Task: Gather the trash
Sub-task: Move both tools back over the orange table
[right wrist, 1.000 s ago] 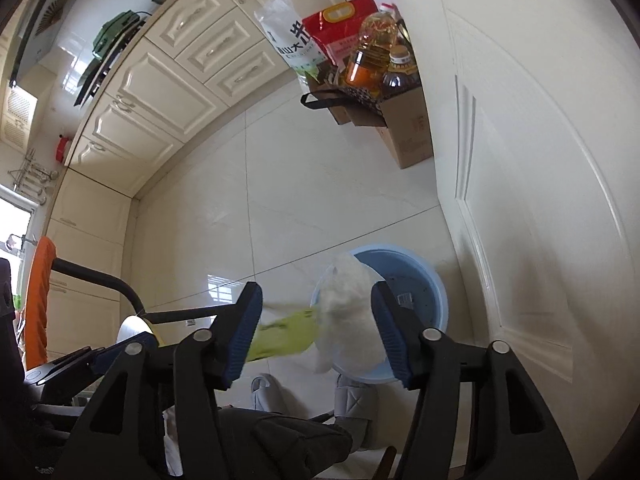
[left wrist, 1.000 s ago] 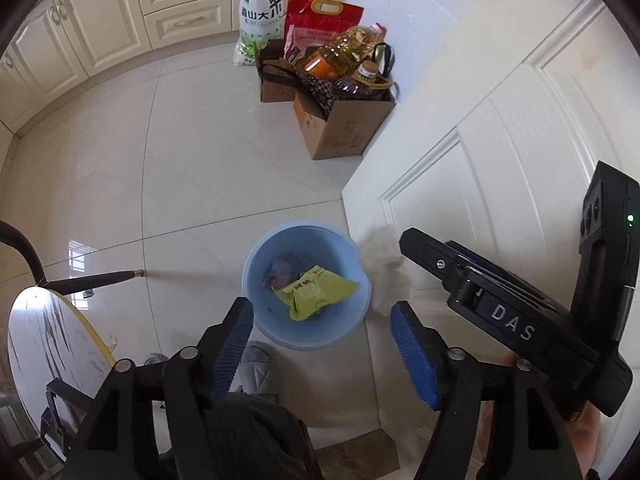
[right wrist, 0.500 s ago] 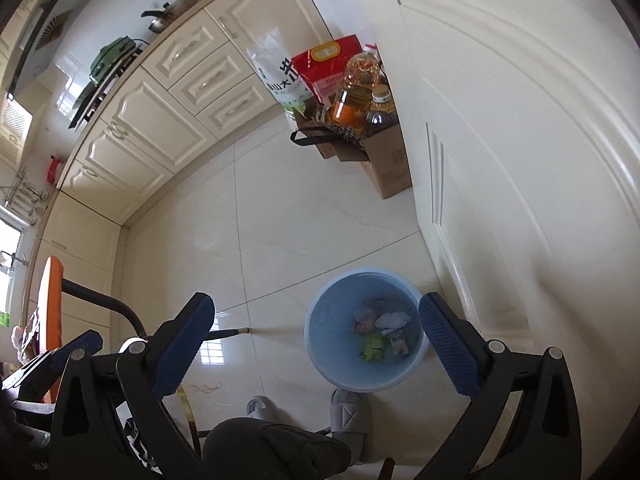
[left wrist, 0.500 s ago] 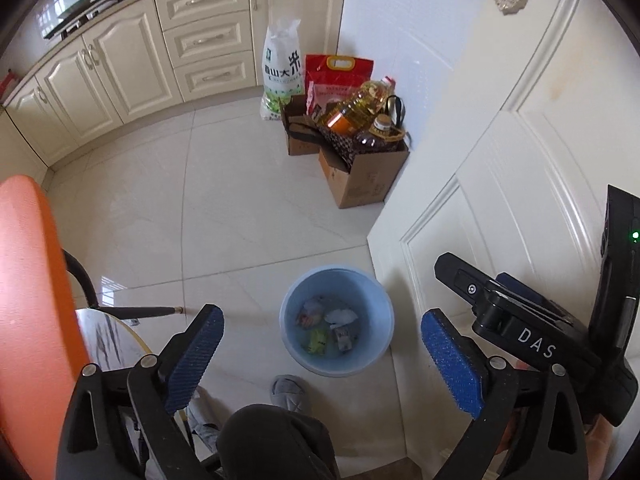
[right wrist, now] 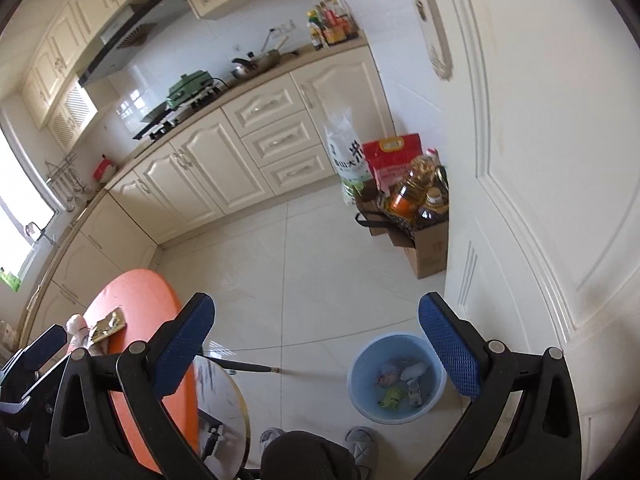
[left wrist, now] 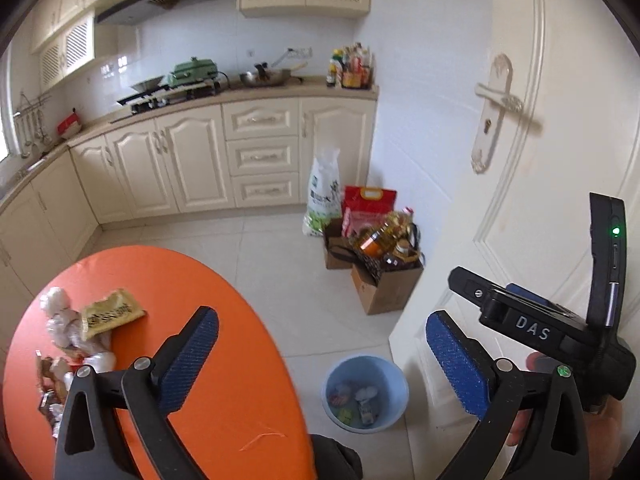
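We stand in a cream-cabinet kitchen with pale floor tiles beside a white panelled door [left wrist: 532,184]; our left gripper [left wrist: 320,354] tilts downward above the round orange tabletop [left wrist: 224,360], its jaws opening and empty; our right gripper [right wrist: 316,342] angles down likewise, spread wide, grasping nothing; crumpled wrappers and a yellow packet [left wrist: 110,314] lie on the table's left side; the light-blue plastic bucket [right wrist: 362,364] on the floor near the door holds assorted trash.
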`<state>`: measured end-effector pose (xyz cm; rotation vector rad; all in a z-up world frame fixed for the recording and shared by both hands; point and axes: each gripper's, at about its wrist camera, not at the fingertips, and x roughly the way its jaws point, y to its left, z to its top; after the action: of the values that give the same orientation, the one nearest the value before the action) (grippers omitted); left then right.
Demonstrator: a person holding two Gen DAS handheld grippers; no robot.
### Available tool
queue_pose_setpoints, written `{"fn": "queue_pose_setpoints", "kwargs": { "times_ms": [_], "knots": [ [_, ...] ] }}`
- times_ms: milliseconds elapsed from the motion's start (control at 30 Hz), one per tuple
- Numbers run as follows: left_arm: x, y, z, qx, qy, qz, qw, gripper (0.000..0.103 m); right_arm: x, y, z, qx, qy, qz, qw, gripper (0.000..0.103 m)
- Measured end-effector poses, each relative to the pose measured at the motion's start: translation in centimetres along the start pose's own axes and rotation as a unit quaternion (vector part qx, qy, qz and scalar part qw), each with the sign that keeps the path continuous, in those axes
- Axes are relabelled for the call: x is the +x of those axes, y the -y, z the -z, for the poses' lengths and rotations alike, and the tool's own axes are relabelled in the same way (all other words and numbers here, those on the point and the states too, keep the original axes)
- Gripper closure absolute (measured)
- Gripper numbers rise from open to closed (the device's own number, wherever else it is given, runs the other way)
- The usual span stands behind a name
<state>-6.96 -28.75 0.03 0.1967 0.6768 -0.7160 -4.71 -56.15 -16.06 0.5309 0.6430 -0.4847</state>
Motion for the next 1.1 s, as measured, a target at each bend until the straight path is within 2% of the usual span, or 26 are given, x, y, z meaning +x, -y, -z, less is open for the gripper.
{"fn": "queue_pose_setpoints", "kwargs": {
  "times_ms": [133, 267, 433, 600, 733, 833, 1000, 1100],
  "knots": [
    [-6.2, -4.4, 2.2, -0.03, 0.049, -0.046, 0.9973, 0.001, -3.5, -5.6, 0.0, -0.041, 0.022, -0.018, 0.999, 0.0],
    [-13.2, -8.1, 4.9, -0.056, 0.087, -0.085, 0.9909, 0.001, -6.6, -11.2, 0.3, -0.086, 0.047, -0.052, 0.994, 0.0],
    [-21.3, -11.9, 9.1, -0.094, 0.128, -0.131, 0.9786, 0.001, -10.4, -18.5, 1.5, -0.148, 0.075, -0.098, 0.981, 0.0],
    [-27.5, -13.3, 13.5, -0.123, 0.161, -0.182, 0.9621, 0.001, -13.5, -25.3, 3.3, -0.206, 0.102, -0.135, 0.964, 0.0],
    [-30.3, -12.5, 16.8, -0.141, 0.181, -0.213, 0.9496, 0.001, -15.0, -30.1, 5.3, -0.242, 0.114, -0.159, 0.95, 0.0],
    [-30.6, -10.6, 19.0, -0.145, 0.185, -0.239, 0.942, 0.001, -15.9, -32.7, 6.8, -0.263, 0.117, -0.173, 0.942, 0.0],
    [-31.2, -9.8, 21.6, -0.165, 0.18, -0.256, 0.9355, 0.001, -16.4, -35.5, 9.2, -0.299, 0.114, -0.189, 0.928, 0.0],
    [-31.9, -10.2, 22.8, -0.177, 0.172, -0.261, 0.9332, 0.001, -16.1, -35.7, 10.1, -0.313, 0.11, -0.19, 0.924, 0.0]
  ]
}}
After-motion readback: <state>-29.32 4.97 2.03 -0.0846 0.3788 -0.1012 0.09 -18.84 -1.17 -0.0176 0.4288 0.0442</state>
